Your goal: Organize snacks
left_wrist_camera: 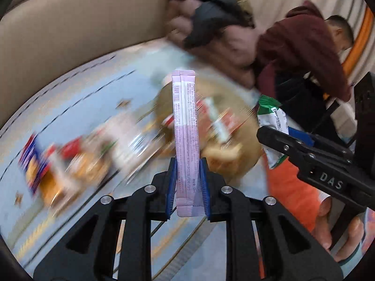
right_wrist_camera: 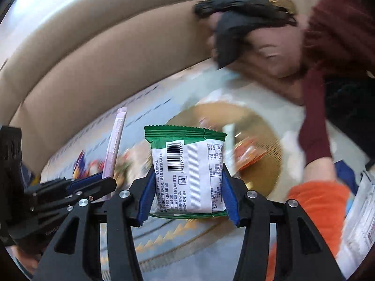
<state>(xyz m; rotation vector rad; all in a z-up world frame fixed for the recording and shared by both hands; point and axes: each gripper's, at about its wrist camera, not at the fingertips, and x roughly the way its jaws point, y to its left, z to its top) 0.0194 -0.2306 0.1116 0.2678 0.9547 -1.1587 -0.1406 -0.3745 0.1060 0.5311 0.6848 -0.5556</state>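
My left gripper [left_wrist_camera: 187,187] pinches a pink stick [left_wrist_camera: 186,126], my right gripper [right_wrist_camera: 188,187] a green packet [right_wrist_camera: 187,171]; loose snacks [left_wrist_camera: 77,157] remain left of the tray [right_wrist_camera: 269,140].

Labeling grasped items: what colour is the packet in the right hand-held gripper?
Green top and bottom edges, white printed back with a barcode: snack packet, clearest in the right wrist view.

- A bench [left_wrist_camera: 77,98] under a pale blue patterned cloth carries everything.
- A round golden tray [right_wrist_camera: 269,140] sits on it, with blurred red packets inside.
- More blurred snack packets [left_wrist_camera: 70,159] lie beside the tray.
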